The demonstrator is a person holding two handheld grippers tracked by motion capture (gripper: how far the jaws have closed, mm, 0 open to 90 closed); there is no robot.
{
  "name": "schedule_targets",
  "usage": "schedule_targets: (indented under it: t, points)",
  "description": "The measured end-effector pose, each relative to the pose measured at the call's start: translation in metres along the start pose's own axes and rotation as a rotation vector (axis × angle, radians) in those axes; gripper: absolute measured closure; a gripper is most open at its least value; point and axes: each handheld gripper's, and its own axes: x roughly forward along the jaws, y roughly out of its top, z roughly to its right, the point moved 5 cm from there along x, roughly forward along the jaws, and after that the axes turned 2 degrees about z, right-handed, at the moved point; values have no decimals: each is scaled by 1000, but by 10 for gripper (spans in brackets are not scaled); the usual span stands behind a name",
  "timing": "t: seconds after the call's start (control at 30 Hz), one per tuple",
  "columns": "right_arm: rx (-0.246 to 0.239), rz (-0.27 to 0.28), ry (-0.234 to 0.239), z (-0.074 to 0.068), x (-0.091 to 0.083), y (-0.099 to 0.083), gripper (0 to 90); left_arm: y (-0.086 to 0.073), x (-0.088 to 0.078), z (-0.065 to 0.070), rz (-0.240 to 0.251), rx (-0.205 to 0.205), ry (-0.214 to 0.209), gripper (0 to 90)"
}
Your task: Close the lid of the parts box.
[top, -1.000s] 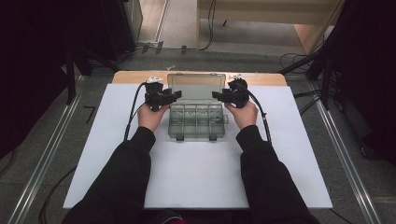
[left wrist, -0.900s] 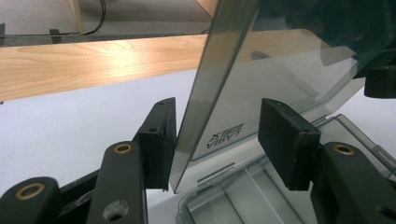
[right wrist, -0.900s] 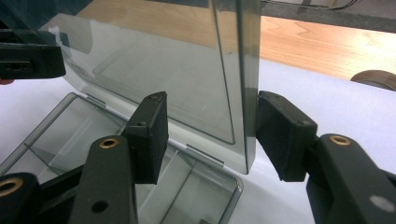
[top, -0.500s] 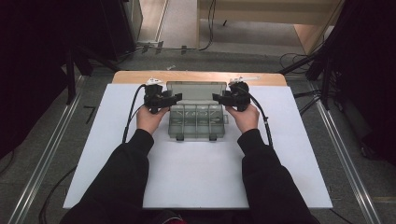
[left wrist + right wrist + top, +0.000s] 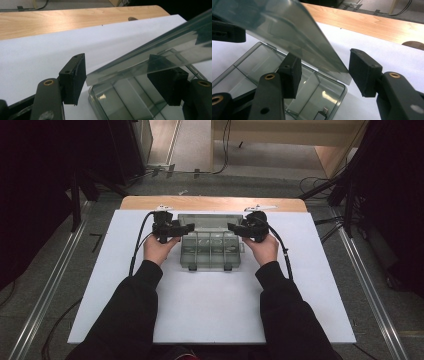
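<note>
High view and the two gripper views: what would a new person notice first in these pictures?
First, the clear compartment box in the middle of the white board, with its transparent lid raised and tilted. The left gripper and right gripper flank it, each with the lid's edge between its open jaws. The left jaws have just been opening, with a gap to the lid at one pad.

Black sleeves [image 5: 131, 309], black claws w/ brass screws, black cables [image 5: 138, 240].
</note>
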Motion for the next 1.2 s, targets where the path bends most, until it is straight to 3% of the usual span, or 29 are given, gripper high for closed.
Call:
schedule_targets:
  t: [0.2,0.37,0.53,0.7,0.77,1.07,1.2]
  points:
    - [1,-7,15,-2,-2,-1,387,-4,-9,1,-22,18,-6,319]
    - [-14,-5,13,-3,-3,-2,382,-10,-14,1,-49,-9,-30,325]
    - [-11,3,23,-4,-6,-4,375,-12,-24,0,-80,16,-20,364]
    - [-7,12,38,-4,-10,-5,374,-16,-35,-1,-139,26,-9,491]
    - [-11,13,38,-4,-10,-6,373,-17,-39,-1,-147,18,-23,530]
    - [-27,6,33,-8,-13,-6,363,-13,-53,7,-159,-10,-109,867]
    - [-32,4,40,-9,-17,-8,361,-11,-51,11,-158,-18,-144,883]
